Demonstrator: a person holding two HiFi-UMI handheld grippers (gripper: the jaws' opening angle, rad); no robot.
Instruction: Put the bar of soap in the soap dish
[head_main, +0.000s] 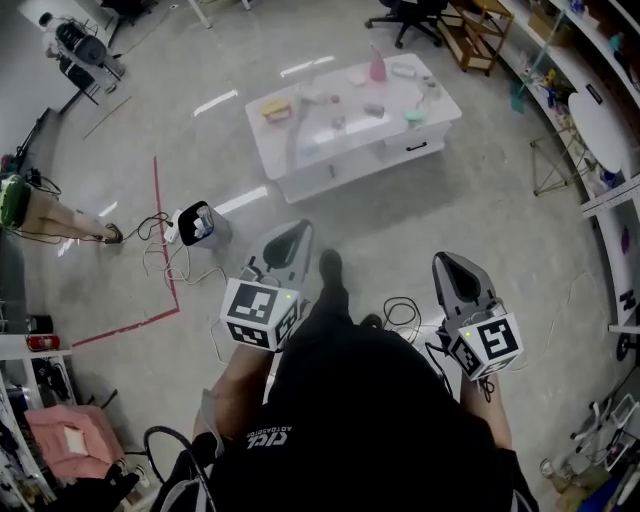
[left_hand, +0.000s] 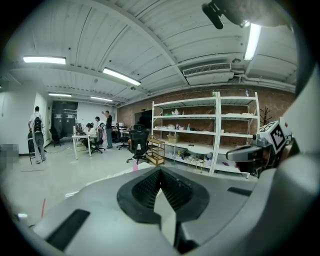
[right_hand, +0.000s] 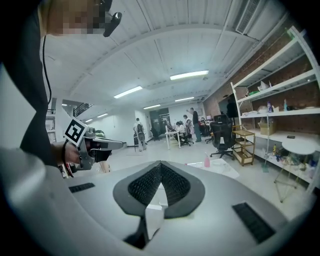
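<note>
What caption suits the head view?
A person holds the grey left gripper and right gripper, jaws shut, facing a cluttered low white table.

White low table (head_main: 445, 105) on grey floor (head_main: 480, 200) — pink bottle (head_main: 377, 66), yellow item (head_main: 277, 108), small clutter on top.

big open workshop space, shiny grey concrete floor (head_main: 480, 220) with a red tape line (head_main: 160, 220) across it. low white table (head_main: 345, 170) out in the open. white shelving (left_hand: 200, 130) along a brick wall (left_hand: 170, 98), strip lights (left_hand: 121, 76) on a ribbed white ceiling, black office chair (left_hand: 137, 142) near the shelves.
</note>
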